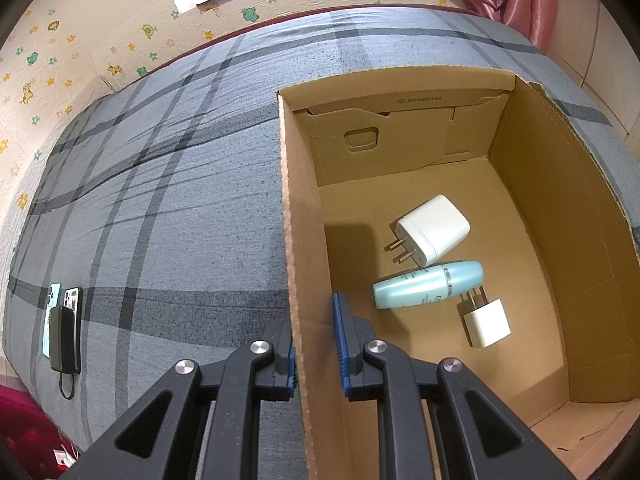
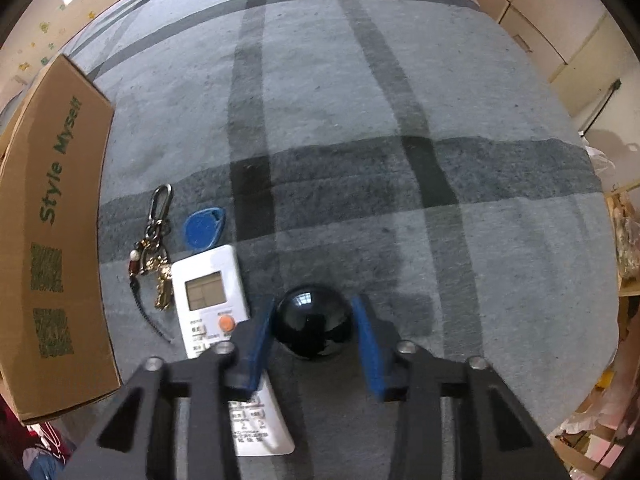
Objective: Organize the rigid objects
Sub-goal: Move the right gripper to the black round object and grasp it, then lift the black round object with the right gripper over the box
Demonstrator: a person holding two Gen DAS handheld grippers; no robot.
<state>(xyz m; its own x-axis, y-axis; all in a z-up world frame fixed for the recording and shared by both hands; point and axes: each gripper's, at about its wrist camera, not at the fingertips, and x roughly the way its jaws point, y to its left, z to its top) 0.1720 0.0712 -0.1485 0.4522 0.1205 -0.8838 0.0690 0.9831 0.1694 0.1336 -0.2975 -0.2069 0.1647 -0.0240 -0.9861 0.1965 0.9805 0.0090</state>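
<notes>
Black ball sits on plaid bed, right gripper fingers hugging both sides. Left gripper pinches cardboard box wall; chargers, blue bottle inside. Remote, keys beside ball.

We cannot read the small print on the remote control; its middle is hidden behind the right gripper. Left of the remote, the cardboard box is cut off by the picture's edge. We cannot tell whether the pads touch the black ball right of the remote.
</notes>
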